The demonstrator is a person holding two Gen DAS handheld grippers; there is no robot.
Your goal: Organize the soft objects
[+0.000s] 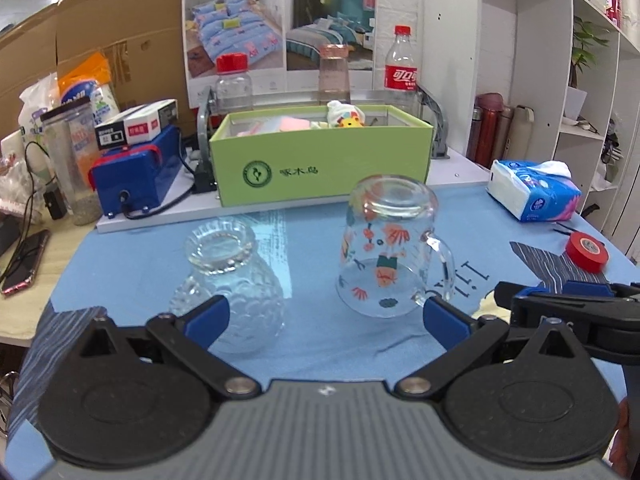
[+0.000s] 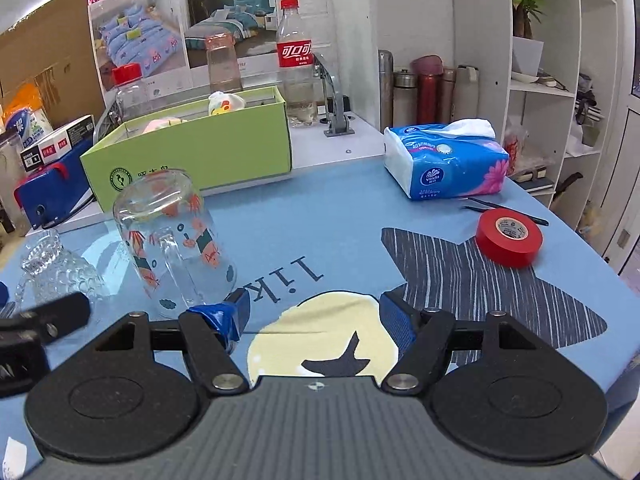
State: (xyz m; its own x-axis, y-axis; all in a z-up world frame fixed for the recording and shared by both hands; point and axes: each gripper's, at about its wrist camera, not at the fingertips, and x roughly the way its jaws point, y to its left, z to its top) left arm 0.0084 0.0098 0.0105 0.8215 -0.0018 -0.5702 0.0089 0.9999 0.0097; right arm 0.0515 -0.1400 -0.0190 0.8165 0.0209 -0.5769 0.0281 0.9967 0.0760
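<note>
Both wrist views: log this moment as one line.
left tongs: open, empty | right tongs: open, empty | soft toys: in green box | two glasses upside down on blue cloth

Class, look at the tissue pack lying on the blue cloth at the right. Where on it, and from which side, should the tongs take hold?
Probably grip the tissue pack across its short width at mid-body, coming down from above. It lies flat on its broad face with one tissue sticking up from the top slot, so stay clear of that tuft. The right tongs are open and nearer; the soft wrapper should yield to a squeeze.
</note>
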